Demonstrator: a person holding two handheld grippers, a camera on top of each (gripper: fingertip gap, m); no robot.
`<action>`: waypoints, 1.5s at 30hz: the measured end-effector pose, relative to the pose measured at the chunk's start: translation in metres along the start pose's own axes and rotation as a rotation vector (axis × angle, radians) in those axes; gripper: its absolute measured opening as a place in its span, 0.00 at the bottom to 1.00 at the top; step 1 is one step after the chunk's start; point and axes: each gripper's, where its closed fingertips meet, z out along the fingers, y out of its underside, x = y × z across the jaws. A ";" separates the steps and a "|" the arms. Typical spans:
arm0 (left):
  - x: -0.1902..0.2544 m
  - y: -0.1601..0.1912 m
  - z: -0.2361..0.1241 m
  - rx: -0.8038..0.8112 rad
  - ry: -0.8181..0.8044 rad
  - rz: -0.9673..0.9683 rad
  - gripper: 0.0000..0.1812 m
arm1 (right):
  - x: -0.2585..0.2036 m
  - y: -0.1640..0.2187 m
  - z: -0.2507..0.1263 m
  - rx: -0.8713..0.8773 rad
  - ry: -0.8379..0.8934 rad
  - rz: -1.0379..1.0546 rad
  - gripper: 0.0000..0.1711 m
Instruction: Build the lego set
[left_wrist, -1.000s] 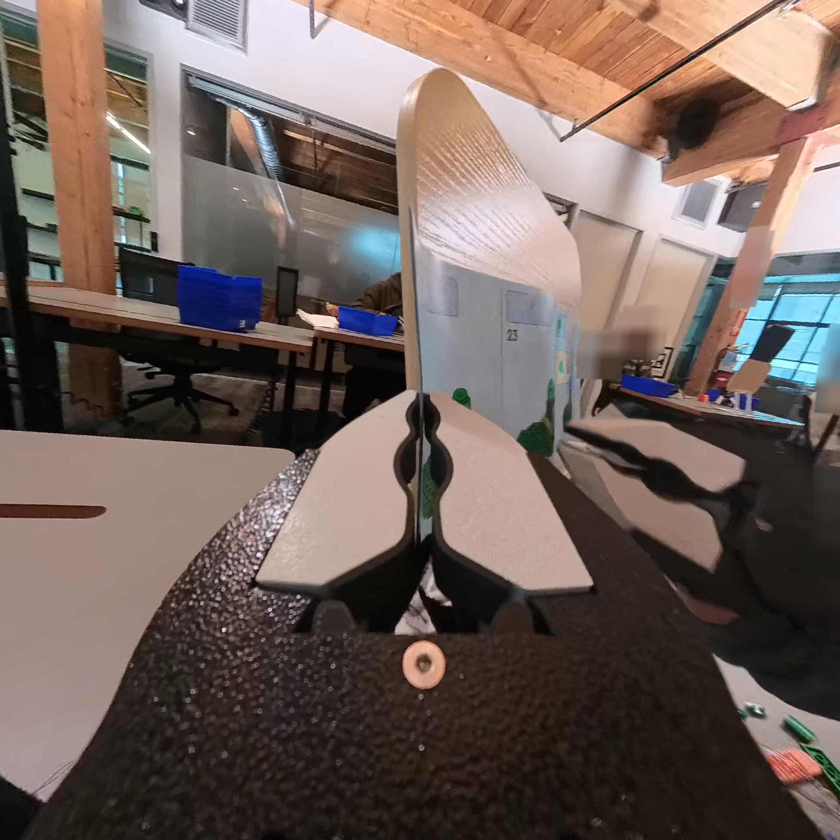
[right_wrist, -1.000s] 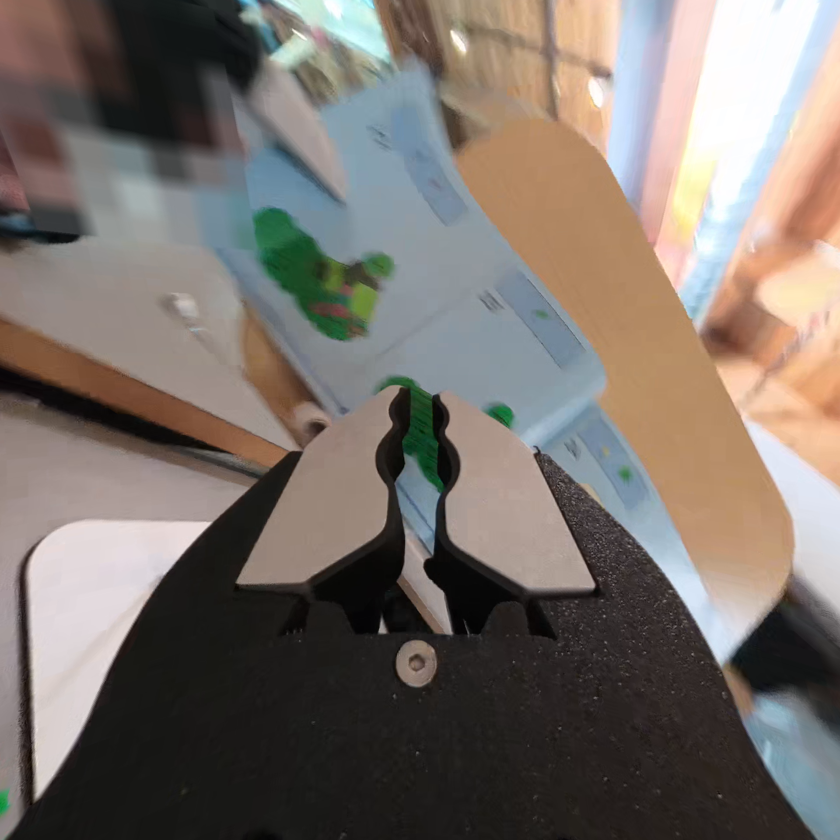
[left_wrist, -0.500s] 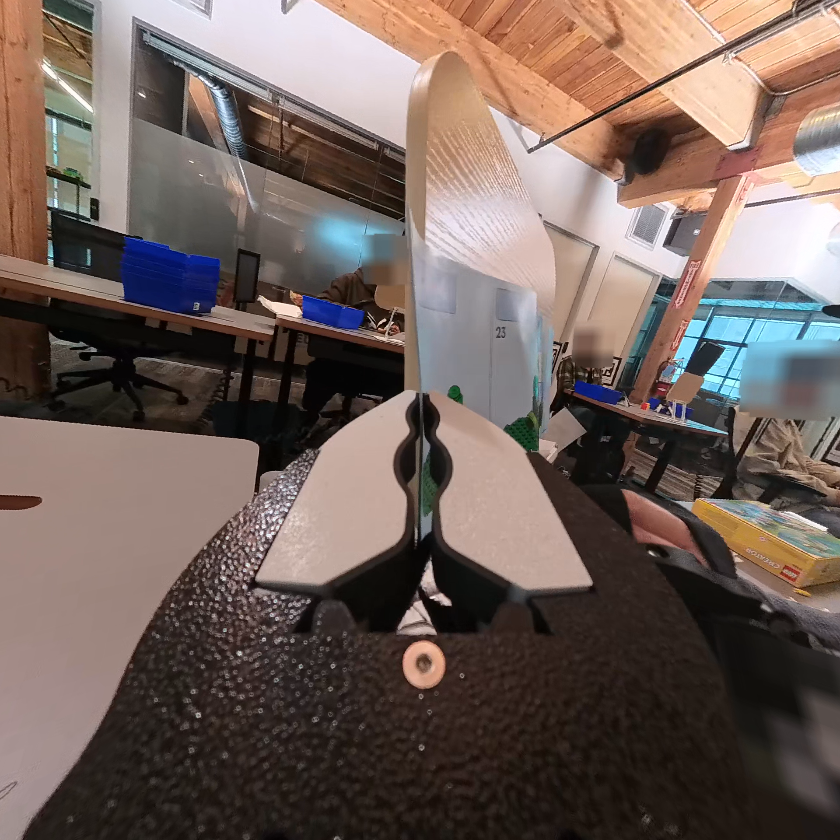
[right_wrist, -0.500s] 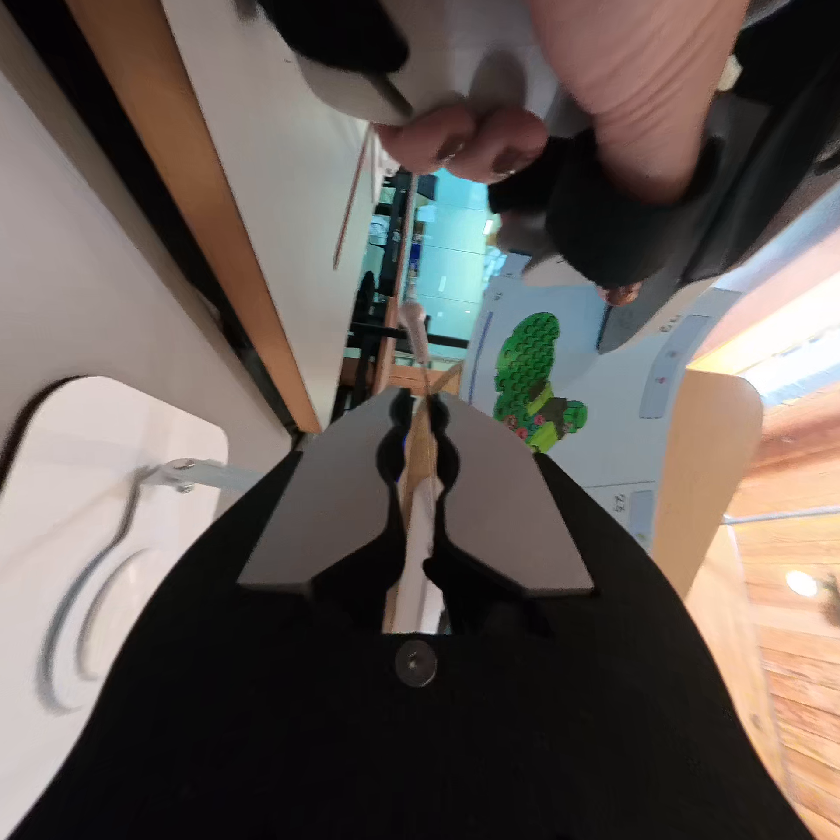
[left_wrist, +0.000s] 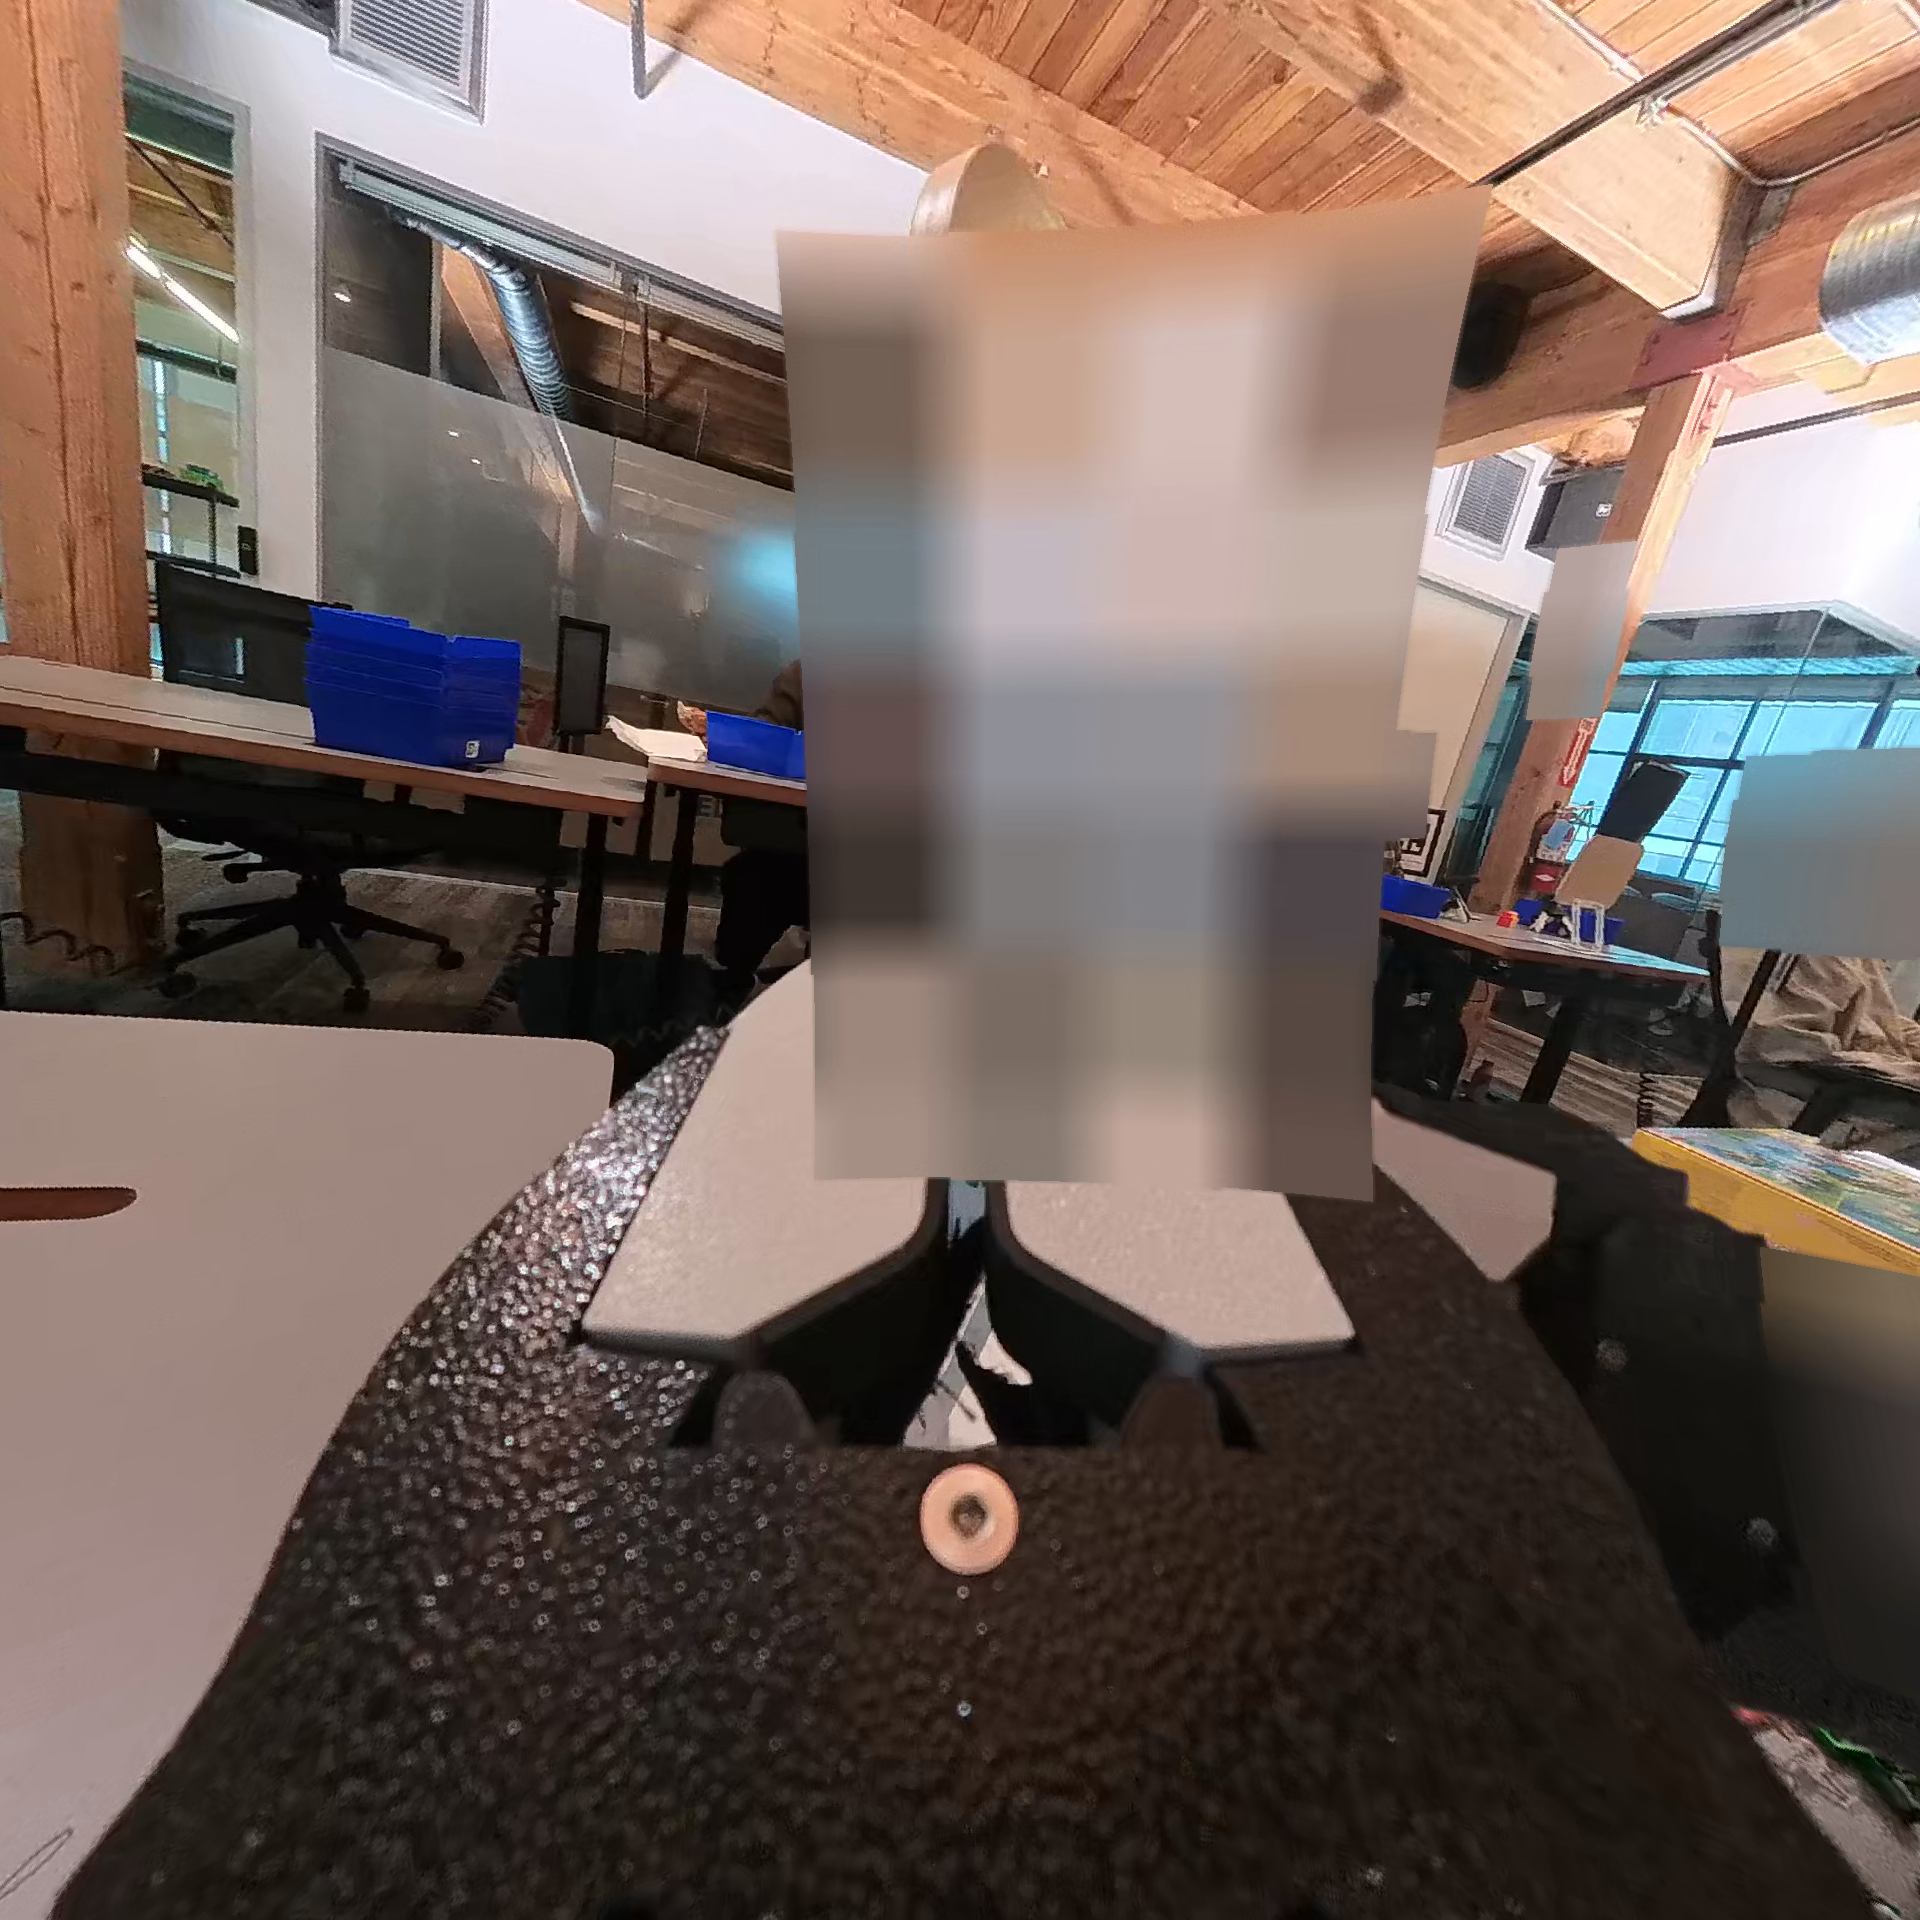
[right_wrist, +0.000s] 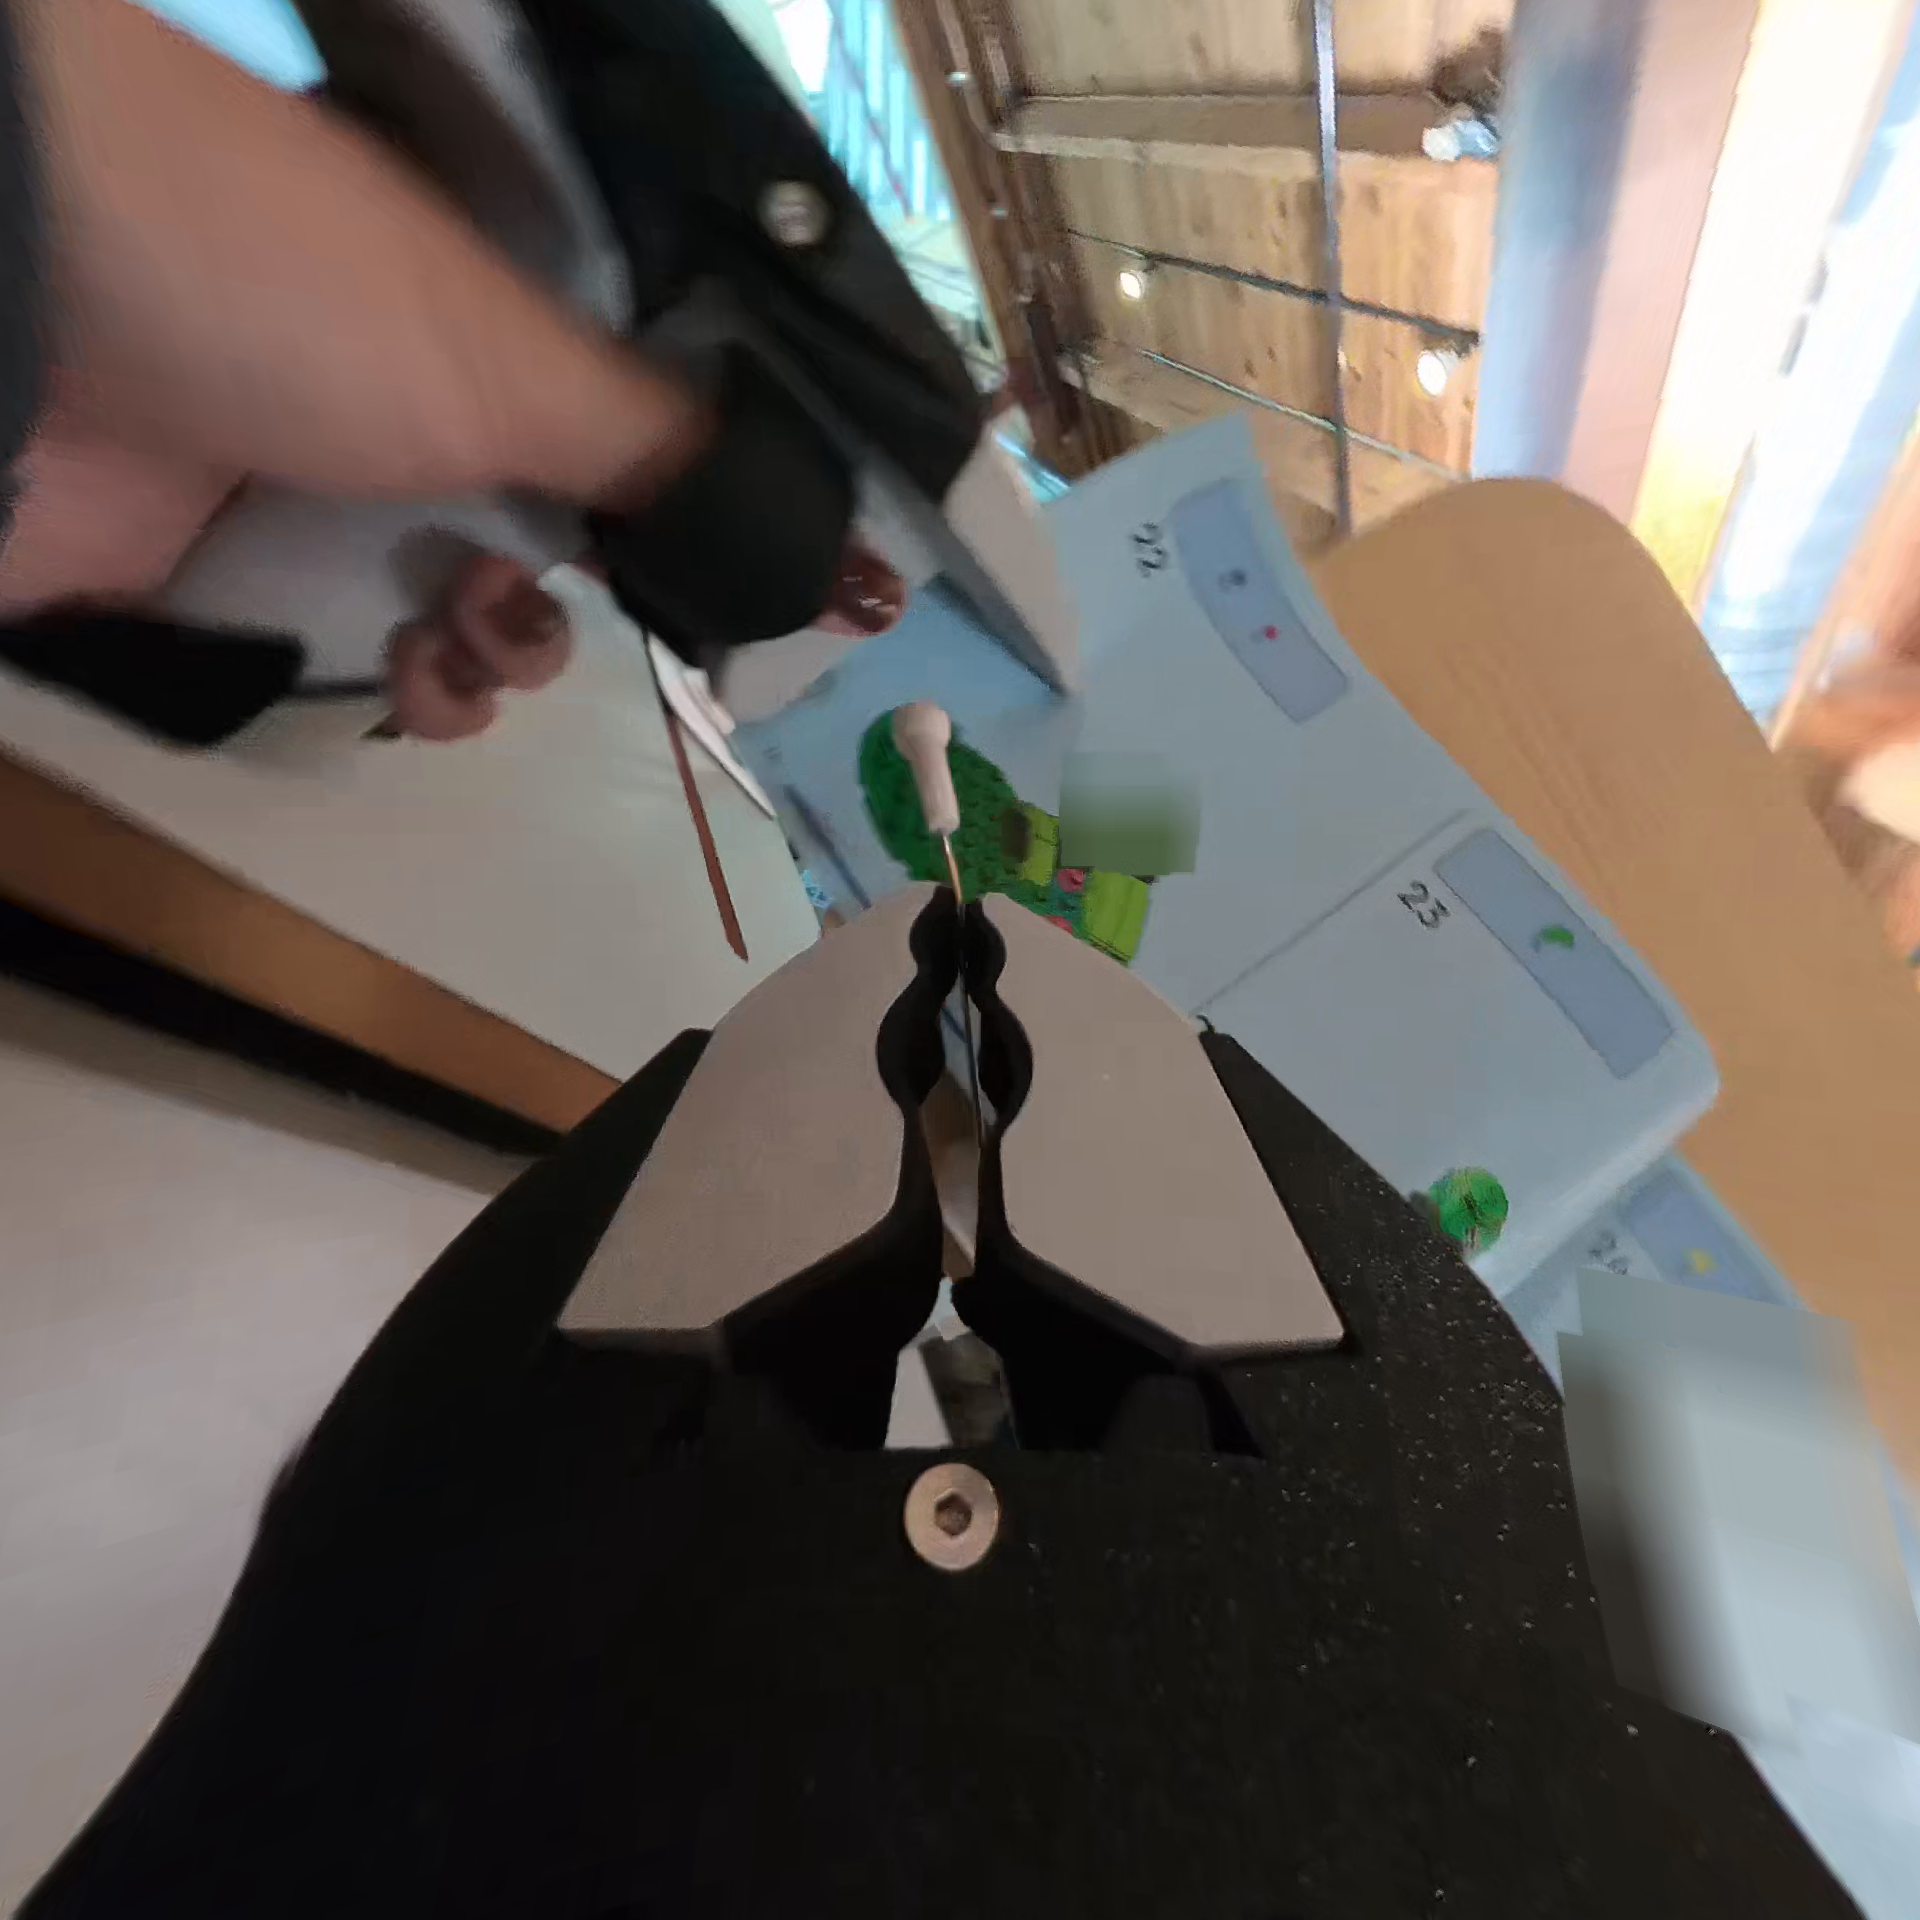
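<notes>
The instruction booklet (right_wrist: 1340, 966) stands open on a tan board (right_wrist: 1704, 935), beyond the right gripper (right_wrist: 961, 914). Right jaws are closed on a thin clip wire (right_wrist: 971, 1049). Left gripper (left_wrist: 966, 1195) jaws: tips masked, state undeterminable. Yellow Lego box (left_wrist: 1808, 1195) lies right of the left gripper.

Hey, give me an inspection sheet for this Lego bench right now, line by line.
Surface: white table, partly hidden by the claw body.
Job's things: booklet backed by a wooden board; yellow box.
Clutter: green pieces, blurry.
Grippers: left claw shut on booklet, tips hidden; right claw shut, thin wire at its tips.
Cables: coiled cord under a far desk.
Surroundings: blue bins, office chair.
</notes>
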 end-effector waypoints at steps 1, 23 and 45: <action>0.001 0.000 0.000 0.004 0.007 -0.003 0.00 | 0.006 0.000 0.002 -0.004 0.025 0.070 0.00; -0.004 -0.002 -0.009 -0.008 0.020 -0.097 0.16 | 0.060 0.013 -0.031 -0.091 0.292 0.522 0.11; 0.097 0.004 -0.008 -0.106 -0.011 0.039 0.28 | 0.090 0.027 -0.485 -0.597 0.190 0.183 0.14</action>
